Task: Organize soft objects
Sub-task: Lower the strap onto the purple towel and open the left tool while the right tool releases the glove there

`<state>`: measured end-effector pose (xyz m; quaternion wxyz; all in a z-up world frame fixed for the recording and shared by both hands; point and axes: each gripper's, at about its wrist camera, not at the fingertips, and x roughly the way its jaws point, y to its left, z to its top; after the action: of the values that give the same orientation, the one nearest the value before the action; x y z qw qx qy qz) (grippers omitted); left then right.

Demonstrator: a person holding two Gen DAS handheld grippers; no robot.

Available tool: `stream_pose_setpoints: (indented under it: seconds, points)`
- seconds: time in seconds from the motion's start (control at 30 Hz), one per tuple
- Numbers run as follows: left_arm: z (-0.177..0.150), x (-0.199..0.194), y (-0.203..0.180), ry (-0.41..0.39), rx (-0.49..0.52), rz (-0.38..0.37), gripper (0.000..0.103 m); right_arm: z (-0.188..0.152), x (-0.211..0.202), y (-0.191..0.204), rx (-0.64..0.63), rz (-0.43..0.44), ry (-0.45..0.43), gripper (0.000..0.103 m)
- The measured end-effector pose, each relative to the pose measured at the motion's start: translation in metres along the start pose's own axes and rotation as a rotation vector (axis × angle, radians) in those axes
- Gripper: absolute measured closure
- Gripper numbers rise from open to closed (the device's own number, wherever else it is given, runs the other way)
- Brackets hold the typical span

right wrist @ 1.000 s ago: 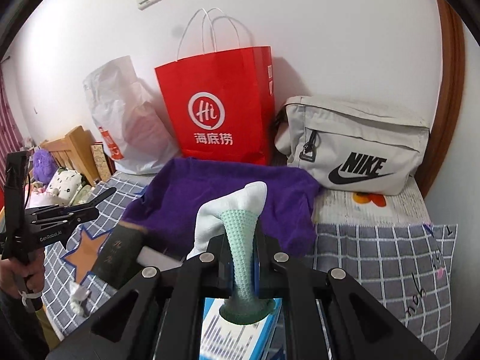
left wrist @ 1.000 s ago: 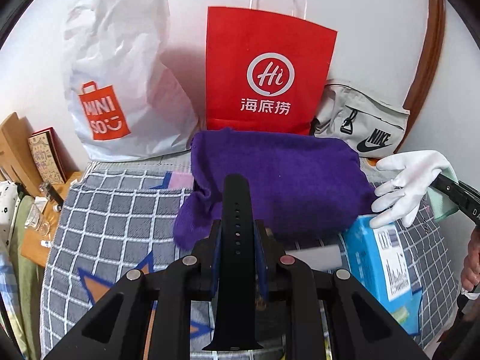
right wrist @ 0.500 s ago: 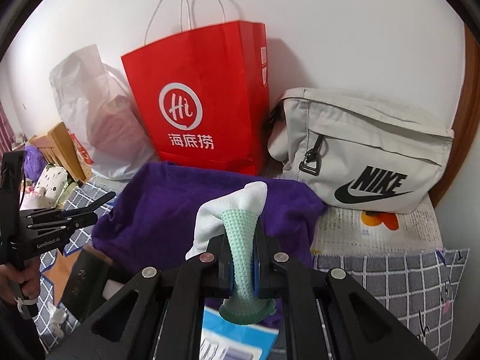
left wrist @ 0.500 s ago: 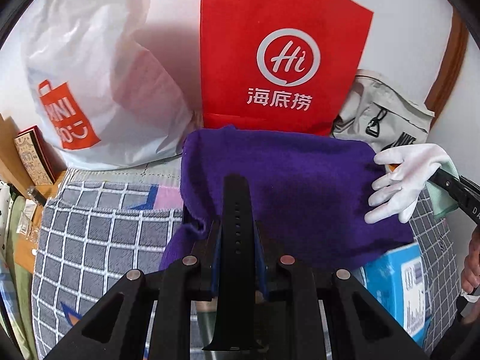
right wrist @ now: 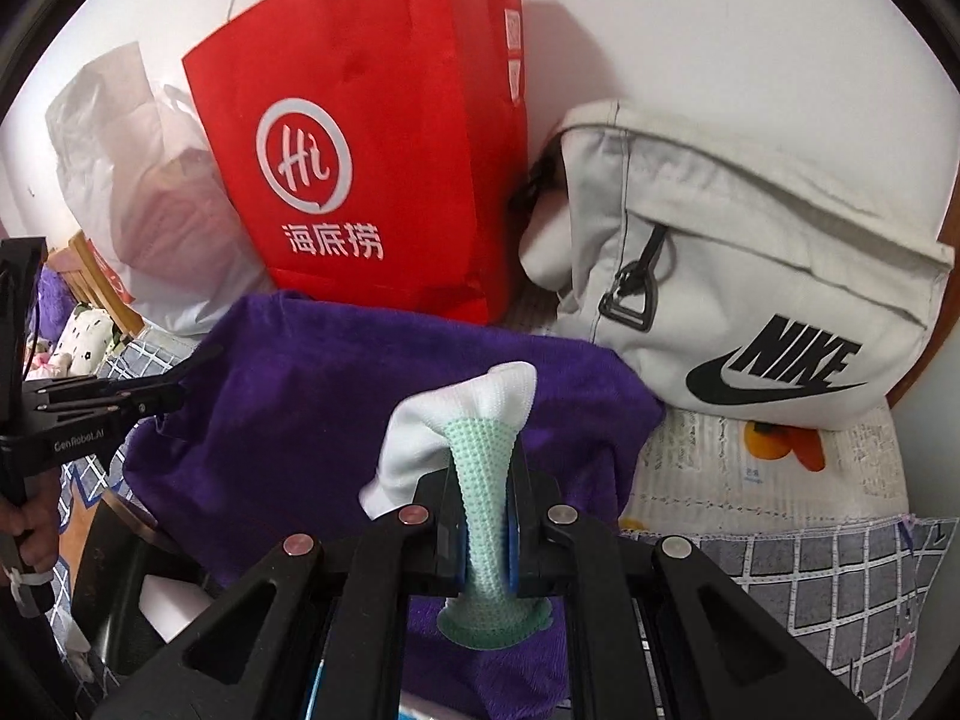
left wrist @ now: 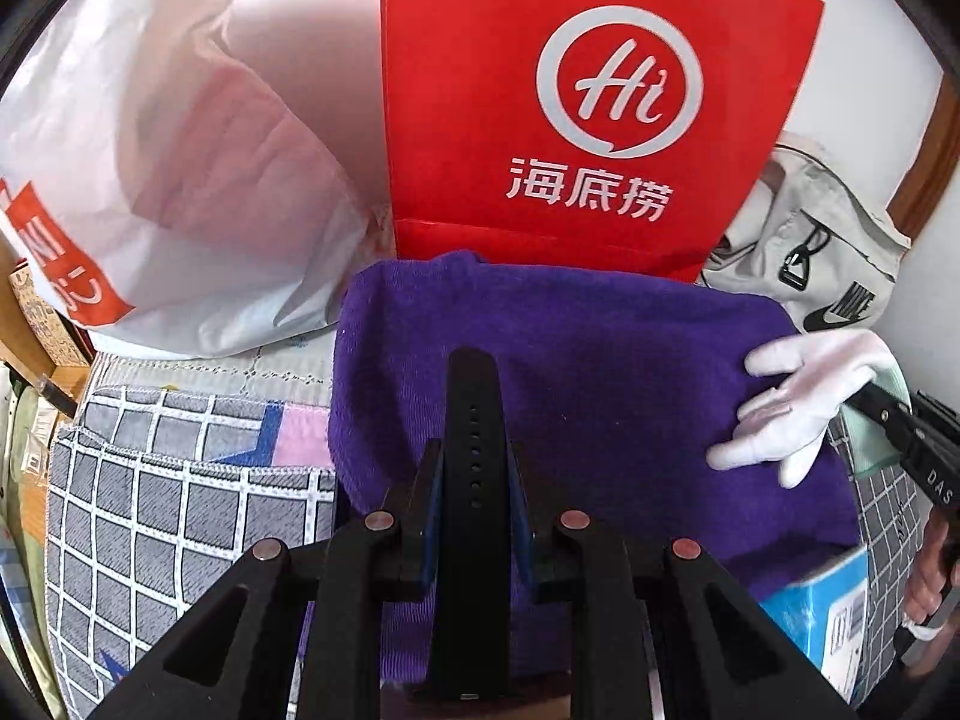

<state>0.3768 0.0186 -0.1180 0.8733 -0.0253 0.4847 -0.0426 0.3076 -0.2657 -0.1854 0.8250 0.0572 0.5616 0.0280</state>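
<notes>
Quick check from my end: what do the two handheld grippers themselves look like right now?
Both are matte black plastic: the left gripper and right gripper have triangular cut-out linkages, silver-pink rivets and blue-edged pads. White lettering marks each body. Something white wraps one wrist.

Both views bright, evenly lit, soft daylight-like light; colours saturated. Strong fisheye bending: black vignette arcs at corners, straight edges curve near rim. Red paper shopping bag with white logo (left wrist: pixel 594 108) sharp, printing legible; it throws soft grey shadow on white wall (right wrist: pixel 720 30) to its right (right wrist view). Translucent white plastic bag (left wrist: pixel 180 150) slightly washed out, mild glare. Purple fleece cloth (right wrist: pixel 336 396) shows fine texture. Near black gripper frames dark, little detail, slightly soft.
</notes>
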Motion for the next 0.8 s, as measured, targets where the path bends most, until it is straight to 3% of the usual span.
stream_pose_setpoints:
  seconds: [0.7,0.8]
  points:
    - [0.016,0.046,0.007,0.056,-0.05,-0.024,0.083,-0.011,0.037,-0.003,0.0,0.031,0.09,0.091]
    - [0.015,0.045,0.009,0.055,-0.041,-0.024,0.082,-0.012,0.036,0.0,-0.012,0.028,0.085,0.08]
